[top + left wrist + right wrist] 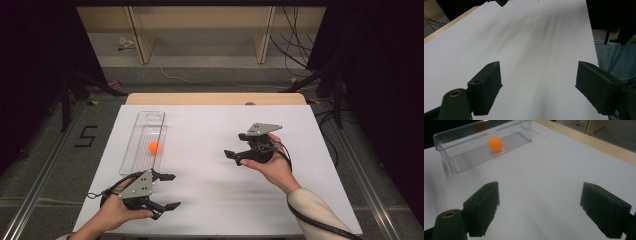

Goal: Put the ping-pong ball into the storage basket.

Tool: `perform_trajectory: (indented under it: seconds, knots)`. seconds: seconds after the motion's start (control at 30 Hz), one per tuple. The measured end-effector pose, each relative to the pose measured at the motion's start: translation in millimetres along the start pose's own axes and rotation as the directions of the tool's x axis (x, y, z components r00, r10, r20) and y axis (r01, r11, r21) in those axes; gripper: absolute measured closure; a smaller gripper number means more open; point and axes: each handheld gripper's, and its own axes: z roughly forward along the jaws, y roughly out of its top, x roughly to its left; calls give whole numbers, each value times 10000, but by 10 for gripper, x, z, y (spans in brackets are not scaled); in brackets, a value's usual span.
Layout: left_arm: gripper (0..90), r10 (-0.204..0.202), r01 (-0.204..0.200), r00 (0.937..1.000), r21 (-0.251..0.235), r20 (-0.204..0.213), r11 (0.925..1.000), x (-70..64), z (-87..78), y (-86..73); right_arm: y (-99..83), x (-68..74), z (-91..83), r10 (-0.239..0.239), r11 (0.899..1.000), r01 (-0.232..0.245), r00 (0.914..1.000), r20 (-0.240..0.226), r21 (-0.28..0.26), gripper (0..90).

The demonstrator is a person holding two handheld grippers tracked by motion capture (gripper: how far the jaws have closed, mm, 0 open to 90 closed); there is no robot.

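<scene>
A: where's the orange ball at?
B: sitting inside the clear tray on the left of the white counter.
A: and the tongs?
B: left tongs and right tongs both spread wide, holding nothing, well apart from the tray.

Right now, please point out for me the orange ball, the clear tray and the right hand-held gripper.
orange ball [496, 144]: right gripper view, middle of the ball.
clear tray [150, 116]: high view, bare far end of its floor.
right hand-held gripper [237, 145]: high view, midway between its two fingertips.
</scene>
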Motion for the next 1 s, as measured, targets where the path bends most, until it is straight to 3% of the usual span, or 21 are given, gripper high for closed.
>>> perform_trajectory:
  seconds: [0.43, 1.0]
  knots:
    - [201, -14, 14, 10000, -17, -34, 10000, 1, -2, 0, -160, -27, -223, 191, 9998, -191, 9995, 244, -12, 165]
    - [200, -46, 46, 10000, -4, -64, 10000, 5, -3, -2, -450, -85, -653, 609, 9981, -599, 9949, 809, -151, 165]
